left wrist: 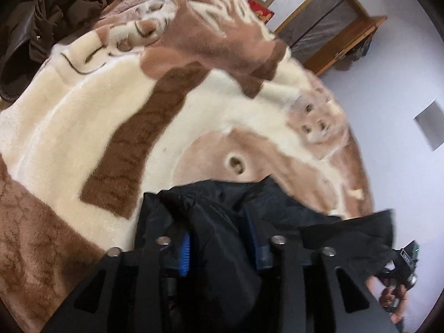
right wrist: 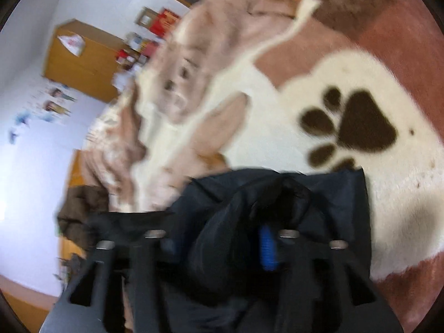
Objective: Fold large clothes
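Observation:
A black padded garment (left wrist: 222, 202) lies bunched on a cream and brown plush blanket (left wrist: 69, 127). My left gripper (left wrist: 222, 238) sits over its near edge. The blue pads (left wrist: 185, 255) stand apart, with a loose fold of black cloth bulging between them and not pinched. In the right wrist view the same black garment (right wrist: 319, 194) drapes over my right gripper (right wrist: 219, 236). Its jaws are wide. One blue pad (right wrist: 267, 249) shows and cloth hides the other. The blanket's paw print (right wrist: 358, 122) lies just beyond.
A dark brown jacket (left wrist: 41, 14) is heaped at the blanket's far left. A hand (left wrist: 394, 299) holds the other gripper at the lower right. A wooden cabinet (right wrist: 80, 58) and red boxes (right wrist: 163, 22) stand by the pale wall.

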A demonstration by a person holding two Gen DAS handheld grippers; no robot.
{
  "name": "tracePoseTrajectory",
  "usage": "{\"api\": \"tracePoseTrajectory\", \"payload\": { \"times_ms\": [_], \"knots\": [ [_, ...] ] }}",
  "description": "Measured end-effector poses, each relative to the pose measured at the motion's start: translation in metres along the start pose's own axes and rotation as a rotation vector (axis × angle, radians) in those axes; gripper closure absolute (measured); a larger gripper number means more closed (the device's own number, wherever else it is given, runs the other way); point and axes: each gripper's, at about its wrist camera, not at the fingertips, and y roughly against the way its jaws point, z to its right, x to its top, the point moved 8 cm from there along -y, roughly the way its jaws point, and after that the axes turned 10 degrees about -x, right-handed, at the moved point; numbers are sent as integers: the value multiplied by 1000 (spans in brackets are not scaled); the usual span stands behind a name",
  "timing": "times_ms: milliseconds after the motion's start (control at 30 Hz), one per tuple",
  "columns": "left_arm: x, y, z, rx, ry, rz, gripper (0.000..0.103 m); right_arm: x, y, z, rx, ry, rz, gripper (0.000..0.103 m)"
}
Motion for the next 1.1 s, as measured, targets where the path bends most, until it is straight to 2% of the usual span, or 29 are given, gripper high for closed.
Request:
{"api": "tracePoseTrajectory", "payload": {
  "times_ms": [33,100,200,267,400,500,600,633,700,833,933,1000,1100],
  "knots": [
    [5,8,5,-25,8,10,49,5,12,-5,16,-1,32,34],
    [16,29,19,-62,5,57,42,14,38,-16,20,32,113,34],
    [32,62,34,-23,-66,183,30,11,61,-32,-38,122,204,34],
    [34,77,44,-8,-103,236,29,-2,61,-44,-56,193,226,34],
    [6,59,69,-4,-224,177,29,-48,31,-58,-156,365,204,34],
    [-31,17,81,6,-317,58,29,-79,-7,-56,-235,468,147,34],
    [-56,-20,86,6,-362,-27,29,-87,-34,-50,-312,543,139,35],
    [-58,-35,85,28,-385,-40,29,-84,-42,-46,-355,563,147,34],
    [-56,-60,74,74,-386,-44,29,-73,-62,-31,-430,570,136,34],
    [-49,-81,72,113,-417,-40,29,-57,-76,-15,-450,510,110,35],
    [-45,-72,79,121,-441,-50,29,-58,-61,-24,-457,505,126,35],
    [-36,-58,80,104,-453,-4,29,-56,-48,-36,-431,522,170,36],
    [-14,-54,64,179,-457,42,29,-46,-56,-37,-459,532,180,36]
  ]
}}
